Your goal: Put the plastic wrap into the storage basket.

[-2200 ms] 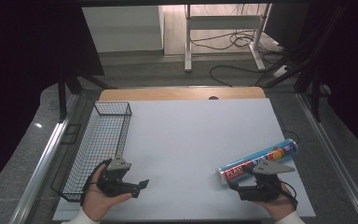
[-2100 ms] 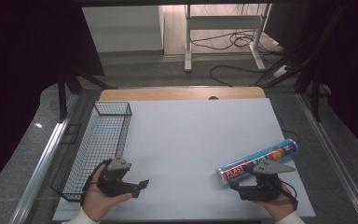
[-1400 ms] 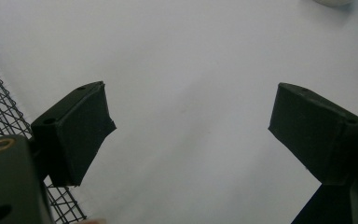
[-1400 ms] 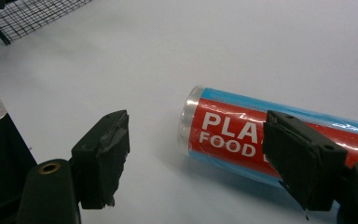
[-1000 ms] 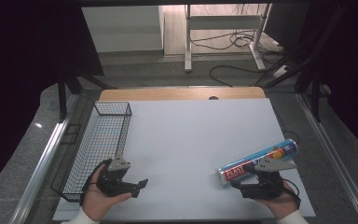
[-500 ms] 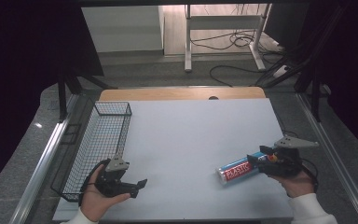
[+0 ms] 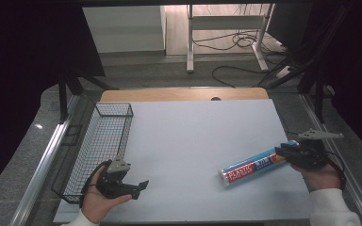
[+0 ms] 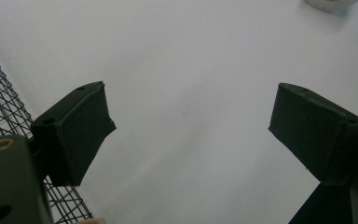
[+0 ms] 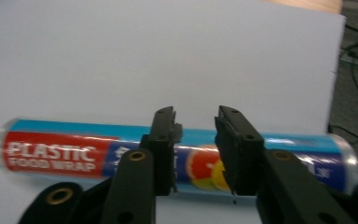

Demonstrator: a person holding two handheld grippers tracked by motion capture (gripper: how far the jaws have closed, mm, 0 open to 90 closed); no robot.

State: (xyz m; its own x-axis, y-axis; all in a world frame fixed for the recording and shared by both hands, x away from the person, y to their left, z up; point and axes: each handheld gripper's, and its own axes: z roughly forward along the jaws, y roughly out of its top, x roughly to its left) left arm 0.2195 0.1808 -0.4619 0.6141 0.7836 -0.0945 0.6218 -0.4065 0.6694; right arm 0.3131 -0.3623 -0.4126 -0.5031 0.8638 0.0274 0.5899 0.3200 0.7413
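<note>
The right gripper (image 7: pixel 287 154) is held level at the counter's (image 7: pixel 193 141) right edge, its fingers (image 9: pixel 165 140) just narrowed over the food wrap roll (image 7: pixel 252 167), whether gripped cannot be told. The left gripper (image 7: pixel 134 186) is rested palm-up beside the wire basket (image 7: pixel 99 141), fingers wide and empty.

Between the black right gripper (image 9: pixel 194 154) jaws lies a plastic wrap roll (image 9: pixel 74 149) banded blue and red with white lettering, on a white table (image 7: pixel 193 136) beside a black wire basket (image 7: pixel 99 141).
</note>
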